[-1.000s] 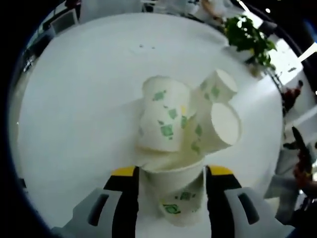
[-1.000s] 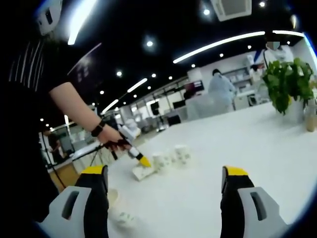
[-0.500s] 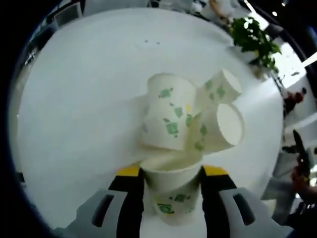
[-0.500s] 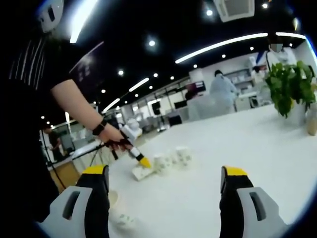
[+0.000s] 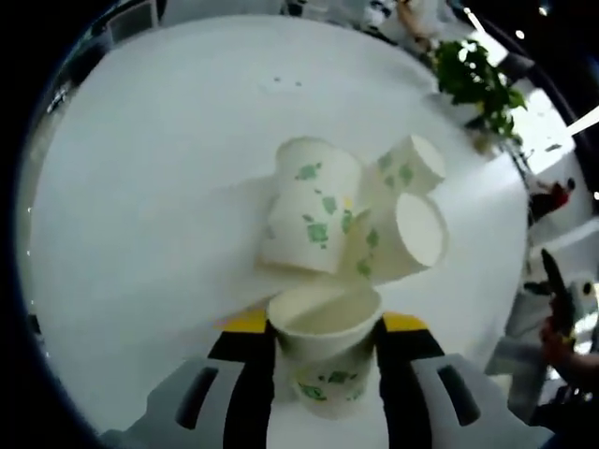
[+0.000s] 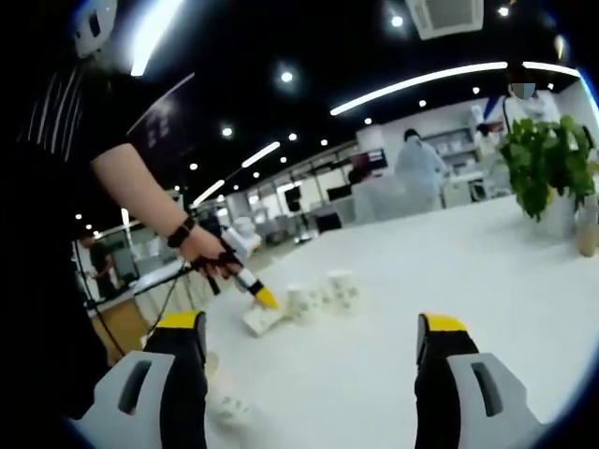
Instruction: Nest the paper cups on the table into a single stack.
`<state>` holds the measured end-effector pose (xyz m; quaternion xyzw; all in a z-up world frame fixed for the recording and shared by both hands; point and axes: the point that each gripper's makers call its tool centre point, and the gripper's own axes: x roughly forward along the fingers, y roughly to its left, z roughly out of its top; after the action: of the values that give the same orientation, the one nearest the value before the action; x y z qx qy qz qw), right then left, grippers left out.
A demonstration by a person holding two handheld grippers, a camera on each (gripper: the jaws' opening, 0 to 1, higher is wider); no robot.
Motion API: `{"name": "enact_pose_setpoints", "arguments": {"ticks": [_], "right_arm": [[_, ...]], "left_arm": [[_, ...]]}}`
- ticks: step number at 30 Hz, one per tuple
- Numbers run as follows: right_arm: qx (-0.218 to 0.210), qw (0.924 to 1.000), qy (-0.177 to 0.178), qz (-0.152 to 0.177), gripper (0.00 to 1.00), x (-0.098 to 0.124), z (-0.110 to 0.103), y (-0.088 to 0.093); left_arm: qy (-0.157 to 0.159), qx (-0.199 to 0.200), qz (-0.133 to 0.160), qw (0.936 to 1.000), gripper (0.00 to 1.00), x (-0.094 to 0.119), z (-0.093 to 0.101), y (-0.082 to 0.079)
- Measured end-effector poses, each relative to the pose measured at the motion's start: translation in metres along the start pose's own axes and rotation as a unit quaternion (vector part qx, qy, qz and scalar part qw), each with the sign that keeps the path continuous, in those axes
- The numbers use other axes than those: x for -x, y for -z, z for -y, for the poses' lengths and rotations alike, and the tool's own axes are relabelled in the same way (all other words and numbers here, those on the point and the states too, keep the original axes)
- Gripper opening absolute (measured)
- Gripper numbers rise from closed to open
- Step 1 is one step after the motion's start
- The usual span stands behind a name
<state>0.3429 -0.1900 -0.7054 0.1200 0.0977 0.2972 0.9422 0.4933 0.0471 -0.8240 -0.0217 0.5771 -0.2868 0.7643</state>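
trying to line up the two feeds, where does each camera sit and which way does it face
Left gripper view: rides the left gripper, looking down on the white table; its yellow-tipped jaws clamp a green-patterned white paper cup before three clustered cups.
Right gripper view: rides the right gripper, jaws apart, looking low across the table; the person's arm shows.
Shared: held cup, cluster, leafy green potted plant.

Bright overhead glare, soft fisheye blur

White table carries a cluster of three paper cups with green markings, touching one another. A potted plant stands near the far edge. A separate cup lies apart near the table's edge
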Motion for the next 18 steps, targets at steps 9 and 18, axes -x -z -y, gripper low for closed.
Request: {"name": "enact_pose_setpoints", "arguments": {"ticks": [9, 18], "right_arm": [[0.011, 0.9998, -0.005, -0.013, 0.91, -0.003, -0.002, 0.002], [0.018, 0.9993, 0.004, -0.033, 0.91, -0.01, -0.001, 0.006]], "left_arm": [[0.007, 0.023, 0.021, 0.9995, 0.4, 0.013, 0.001, 0.003], [0.005, 0.015, 0.039, 0.9991, 0.39, 0.031, 0.004, 0.01]]}}
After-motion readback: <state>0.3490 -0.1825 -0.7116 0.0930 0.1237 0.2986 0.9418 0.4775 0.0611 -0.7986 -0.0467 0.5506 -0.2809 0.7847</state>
